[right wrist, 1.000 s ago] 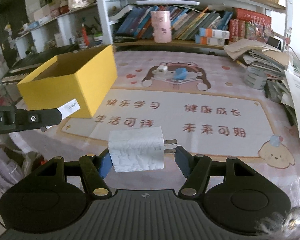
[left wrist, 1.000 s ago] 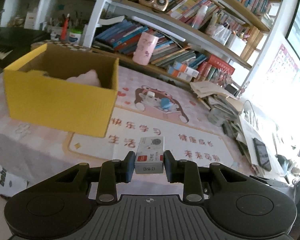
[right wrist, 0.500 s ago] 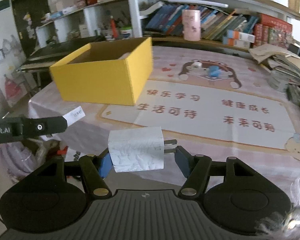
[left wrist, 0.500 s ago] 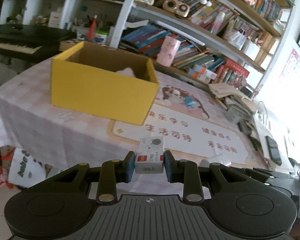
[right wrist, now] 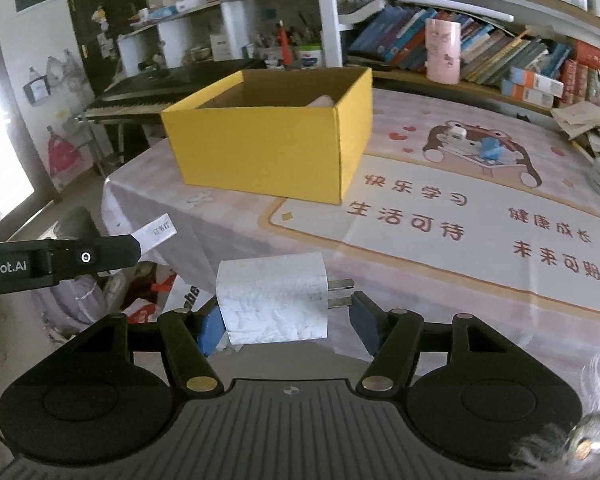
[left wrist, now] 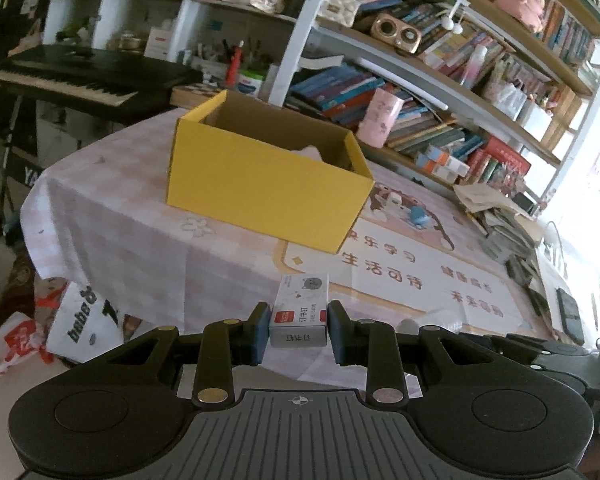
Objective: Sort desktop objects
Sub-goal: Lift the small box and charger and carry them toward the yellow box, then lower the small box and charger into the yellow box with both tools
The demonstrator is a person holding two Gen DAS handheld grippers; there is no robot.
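My left gripper (left wrist: pixel 299 330) is shut on a small grey staple box (left wrist: pixel 300 312) with a red label, held in front of the table's near edge. My right gripper (right wrist: pixel 286 322) is shut on a white plug adapter (right wrist: pixel 272 298) whose prongs point right. The left gripper with its box also shows at the left of the right wrist view (right wrist: pixel 156 234). An open yellow cardboard box (left wrist: pixel 268 184) stands on the table ahead, also in the right wrist view (right wrist: pixel 272 148), with a pale object inside. A small white item (right wrist: pixel 456 134) and a blue item (right wrist: pixel 490 148) lie on the mat's bear picture.
The table carries a pink checked cloth (left wrist: pixel 140 200) and a printed mat (right wrist: pixel 480 220). Piles of books and papers (left wrist: pixel 504 216) and a dark phone (left wrist: pixel 570 314) lie at the right. A pink cup (right wrist: pixel 442 52) stands by the bookshelf. A keyboard piano (left wrist: pixel 80 80) stands left; bags (left wrist: pixel 80 320) lie on the floor.
Both grippers have drawn back from the table and toward its left corner, still holding their objects. The yellow box now appears farther away and more central.
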